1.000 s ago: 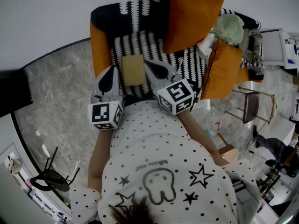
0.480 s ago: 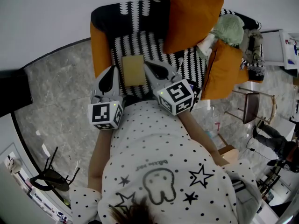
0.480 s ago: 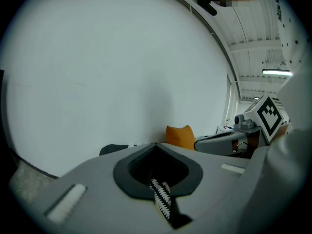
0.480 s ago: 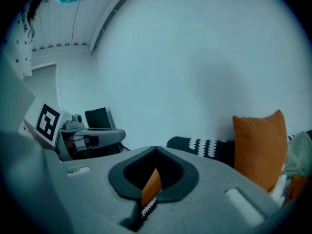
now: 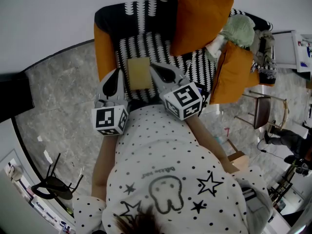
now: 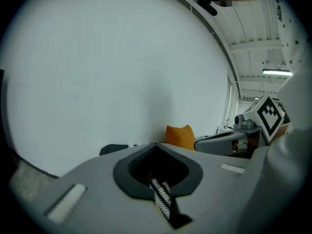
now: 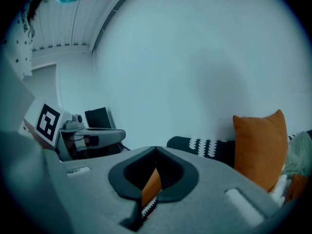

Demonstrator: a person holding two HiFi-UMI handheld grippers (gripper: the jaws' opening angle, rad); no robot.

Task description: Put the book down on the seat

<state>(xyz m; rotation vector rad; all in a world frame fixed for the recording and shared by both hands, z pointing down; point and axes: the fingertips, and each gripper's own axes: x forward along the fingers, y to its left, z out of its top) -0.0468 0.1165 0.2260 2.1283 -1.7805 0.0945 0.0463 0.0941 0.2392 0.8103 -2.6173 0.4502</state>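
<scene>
- The armchair [image 5: 109, 16] stands ahead of both sets of fingers. Its black-and-white patterned seat [image 5: 146, 45] lies under and beyond the fingertips.
- The person's dotted shirt [image 5: 165, 169] fills the near side of the head view. Both forearms reach forward from it, behind the fingers.
- An orange cushion [image 5: 200, 21] leans on the chair back, beyond the right fingers and to their right. A second orange cushion [image 5: 234, 72] lies further right, well apart from them.
- The left gripper [image 5: 116, 74] is held low in front of the body and points at the seat with a slight downward tilt. Its marker cube [image 5: 110, 120] sits at the rear. In its own view the jaws are pressed together with nothing clamped between them, and only a sliver of patterned fabric shows through the slit.
- The right gripper [image 5: 156, 68] is held alongside it, tilted a little more steeply, with its cube [image 5: 184, 100] behind. Its jaws are also closed tip to tip and empty.
- The book [image 5: 139, 73] lies flat on the seat between the two pairs of fingers, just beside each. Neither gripper holds it.
</scene>
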